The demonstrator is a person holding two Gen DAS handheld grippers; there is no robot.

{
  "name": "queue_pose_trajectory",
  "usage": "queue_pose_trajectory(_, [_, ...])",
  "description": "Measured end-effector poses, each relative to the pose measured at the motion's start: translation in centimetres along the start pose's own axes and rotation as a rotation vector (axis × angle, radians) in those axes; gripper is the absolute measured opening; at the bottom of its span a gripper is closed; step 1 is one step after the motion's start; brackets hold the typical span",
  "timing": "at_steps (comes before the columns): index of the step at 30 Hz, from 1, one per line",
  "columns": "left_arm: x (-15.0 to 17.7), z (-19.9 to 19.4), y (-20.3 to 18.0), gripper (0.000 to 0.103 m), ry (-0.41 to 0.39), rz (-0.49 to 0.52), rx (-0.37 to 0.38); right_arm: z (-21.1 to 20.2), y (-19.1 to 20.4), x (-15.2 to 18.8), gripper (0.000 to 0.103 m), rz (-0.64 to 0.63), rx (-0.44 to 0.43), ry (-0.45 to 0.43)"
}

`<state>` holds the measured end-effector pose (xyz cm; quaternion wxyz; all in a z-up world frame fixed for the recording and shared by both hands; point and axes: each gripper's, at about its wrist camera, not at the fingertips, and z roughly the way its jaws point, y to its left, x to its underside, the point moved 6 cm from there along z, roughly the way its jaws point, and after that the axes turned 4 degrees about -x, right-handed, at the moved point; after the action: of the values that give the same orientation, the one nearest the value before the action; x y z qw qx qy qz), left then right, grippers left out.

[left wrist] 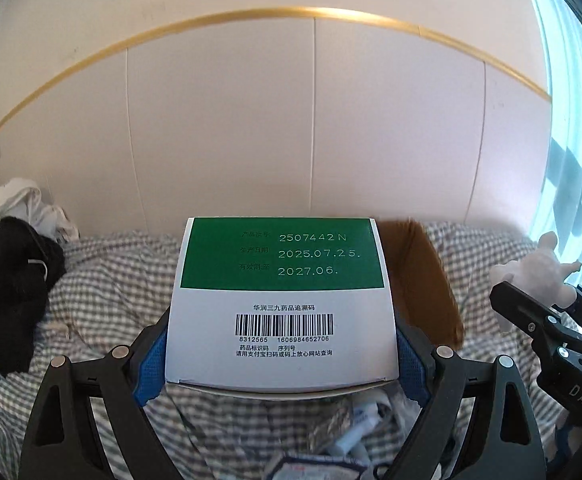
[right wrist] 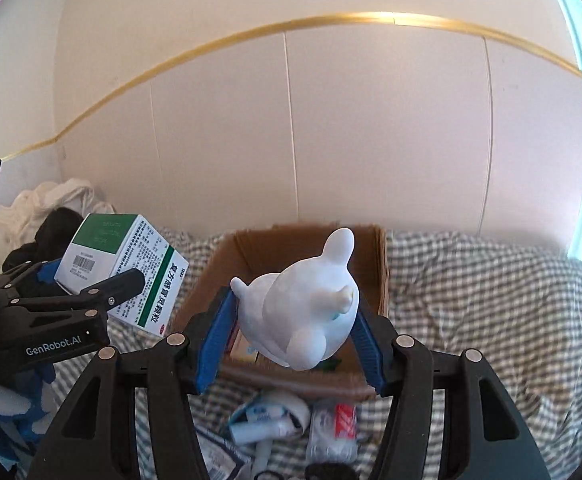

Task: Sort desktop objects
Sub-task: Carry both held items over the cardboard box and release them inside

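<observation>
Left claw (left wrist: 281, 364) clamped on medicine box (left wrist: 281, 300), left of cardboard box (right wrist: 307, 248). Right claw (right wrist: 291, 340) clamped on white figurine (right wrist: 303, 312), above cardboard box.

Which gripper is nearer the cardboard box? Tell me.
Right. The right gripper, holding the white figurine, hangs just above the cardboard box. The left gripper, holding the medicine box, is off to the box's left.
</observation>
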<state>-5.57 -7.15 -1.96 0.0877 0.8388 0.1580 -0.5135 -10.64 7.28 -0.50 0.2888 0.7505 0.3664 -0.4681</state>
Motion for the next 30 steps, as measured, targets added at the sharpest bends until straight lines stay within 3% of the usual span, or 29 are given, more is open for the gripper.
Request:
queue_pose_trajectory(9, [-3.7, 2.1, -2.1, 0.093, -0.072, 0.0, 0.02, 1.5, -1.6, -4.4, 0.056, 0.013, 0.022, -0.066])
queue_pose_trajectory(18, [-5.6, 6.1, -3.4, 0.093, -0.096, -0.001, 0.025, 5.5, -4.2, -5.8, 0.056, 0.006, 0.067, -0.06])
queue_pose_trajectory(23, [-4.9, 9.4, -3.4, 0.093, -0.056, 0.009, 0.009, 8.7, -5.7, -5.2, 0.057, 0.012, 0.074, -0.02])
queue_pose_trajectory(30, [-1.7, 13.3, -2.6, 0.093, 0.03, 0.015, 0.002, 14.4, -6.7, -0.8, 0.057, 0.021, 0.055, 0.119])
